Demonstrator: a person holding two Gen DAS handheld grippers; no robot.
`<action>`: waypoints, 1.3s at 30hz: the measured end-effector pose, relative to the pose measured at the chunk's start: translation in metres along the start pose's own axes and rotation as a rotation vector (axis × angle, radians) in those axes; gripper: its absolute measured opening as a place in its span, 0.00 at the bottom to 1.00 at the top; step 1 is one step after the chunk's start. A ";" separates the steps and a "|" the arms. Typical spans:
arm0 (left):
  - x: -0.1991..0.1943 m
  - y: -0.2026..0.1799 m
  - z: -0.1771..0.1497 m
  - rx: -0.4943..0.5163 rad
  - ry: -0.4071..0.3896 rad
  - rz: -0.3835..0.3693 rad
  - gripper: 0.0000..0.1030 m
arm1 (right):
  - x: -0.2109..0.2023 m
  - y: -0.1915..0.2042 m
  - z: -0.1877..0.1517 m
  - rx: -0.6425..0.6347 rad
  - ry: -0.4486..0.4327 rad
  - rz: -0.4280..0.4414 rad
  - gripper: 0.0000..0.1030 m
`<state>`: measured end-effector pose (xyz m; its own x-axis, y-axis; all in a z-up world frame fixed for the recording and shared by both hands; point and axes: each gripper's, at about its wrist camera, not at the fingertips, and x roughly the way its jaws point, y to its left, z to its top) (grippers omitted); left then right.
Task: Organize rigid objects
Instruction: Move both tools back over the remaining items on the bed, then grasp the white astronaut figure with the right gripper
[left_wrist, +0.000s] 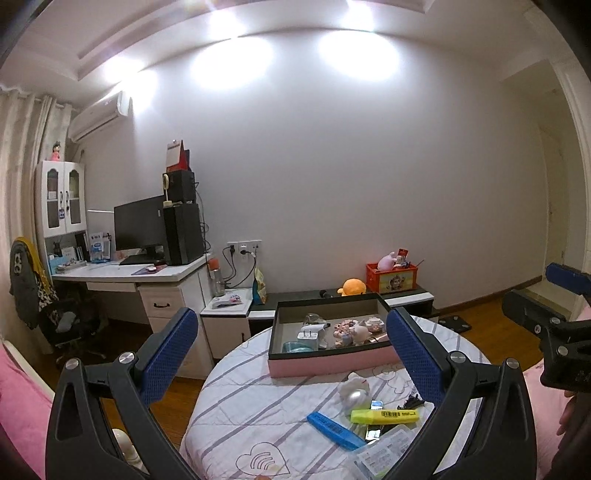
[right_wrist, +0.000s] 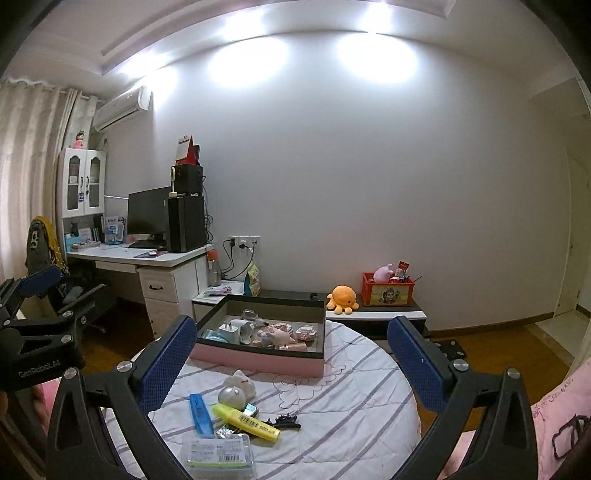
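Note:
A pink box (left_wrist: 325, 363) (right_wrist: 258, 360) with a dark rim stands on a round table (right_wrist: 351, 406) covered by a striped cloth and holds several small items. In front of it lie a yellow highlighter (left_wrist: 384, 416) (right_wrist: 245, 422), a blue flat case (left_wrist: 334, 430) (right_wrist: 201, 413), a white figurine with a silver ball (left_wrist: 354, 391) (right_wrist: 238, 387), a black hair clip (right_wrist: 284, 421) and a clear plastic box (right_wrist: 219, 456) (left_wrist: 384, 450). My left gripper (left_wrist: 291, 354) and right gripper (right_wrist: 291, 358) are open and empty, held above the near side of the table.
A white desk (right_wrist: 140, 258) with monitor and speakers stands at left, with a chair (left_wrist: 70, 325) in front. A low cabinet (right_wrist: 373, 314) behind the table carries an orange plush and a red crate (right_wrist: 388, 291). Pink bedding (right_wrist: 561, 424) lies at right.

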<state>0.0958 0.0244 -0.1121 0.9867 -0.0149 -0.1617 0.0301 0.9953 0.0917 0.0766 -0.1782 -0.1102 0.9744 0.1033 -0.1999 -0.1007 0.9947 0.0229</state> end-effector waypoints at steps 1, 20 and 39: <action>-0.001 -0.001 0.000 0.002 0.000 0.002 1.00 | -0.002 0.000 0.000 -0.002 -0.002 -0.004 1.00; 0.058 0.000 -0.068 0.050 0.270 -0.040 1.00 | 0.044 -0.014 -0.052 0.010 0.230 -0.016 1.00; 0.147 0.031 -0.119 0.010 0.476 -0.026 1.00 | 0.215 0.051 -0.105 -0.055 0.620 0.170 1.00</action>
<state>0.2231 0.0642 -0.2500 0.8027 0.0075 -0.5964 0.0580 0.9942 0.0905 0.2598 -0.1054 -0.2550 0.6485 0.2253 -0.7271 -0.2696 0.9613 0.0575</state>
